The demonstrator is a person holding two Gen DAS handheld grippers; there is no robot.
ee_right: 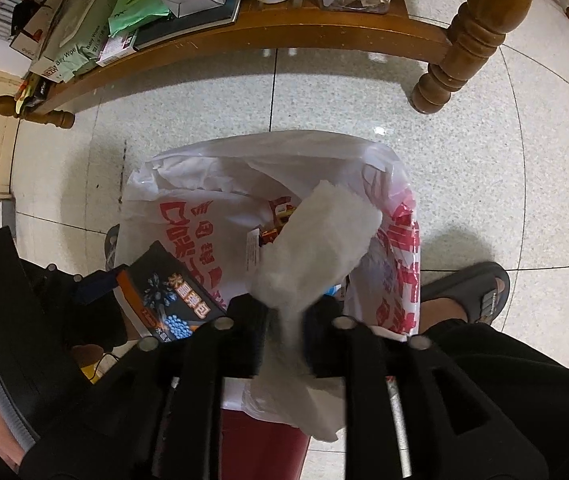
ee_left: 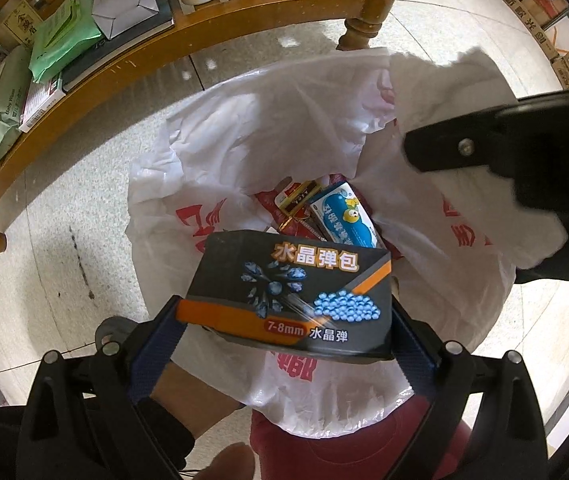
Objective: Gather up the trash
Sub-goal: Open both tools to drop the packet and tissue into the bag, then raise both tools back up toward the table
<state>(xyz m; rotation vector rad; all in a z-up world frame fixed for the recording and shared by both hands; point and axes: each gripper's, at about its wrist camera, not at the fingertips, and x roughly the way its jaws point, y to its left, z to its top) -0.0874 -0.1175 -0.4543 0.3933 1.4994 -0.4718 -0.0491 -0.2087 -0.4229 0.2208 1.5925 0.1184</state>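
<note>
1. Two handheld grippers, both pointing down over one dark red wastebasket [ee_left: 284, 436] lined with one white plastic bag [ee_left: 276, 120] printed in red.
2. One black and orange crystal-bead box [ee_left: 292, 292] between the blue pads [ee_left: 156, 356] of the left gripper [ee_left: 286, 306], tilted, above the near rim of the bag mouth. Jaws wide apart, each end of the box right against a pad; impossible to tell whether the pads press on it.
3. One crumpled white tissue [ee_right: 324, 240] at the right gripper [ee_right: 286, 306], over the right side of the bag mouth. Jaws parted, with a thin, blurred strip of the tissue running loose between the fingers and the bulk sticking out past the tips.
4. At least two cartons already in the bottom of the bag: one blue and white box with a cartoon figure [ee_left: 344, 216] and one red and gold box [ee_left: 298, 196] beside it, touching.
5. Bag mouth open and slack, its middle uncovered between the held box and the tissue; bag edges draped over the wastebasket rim all round.
6. One wooden table shelf [ee_right: 324, 28] beyond the far rim, crowded with wipes, papers, a bottle and a clear container; one turned leg [ee_right: 464, 48] near the far right of the bag.
7. Bare tiled floor [ee_right: 204, 104] between shelf and wastebasket. One foot in a dark slipper [ee_right: 480, 292] just beside the right rim.
</note>
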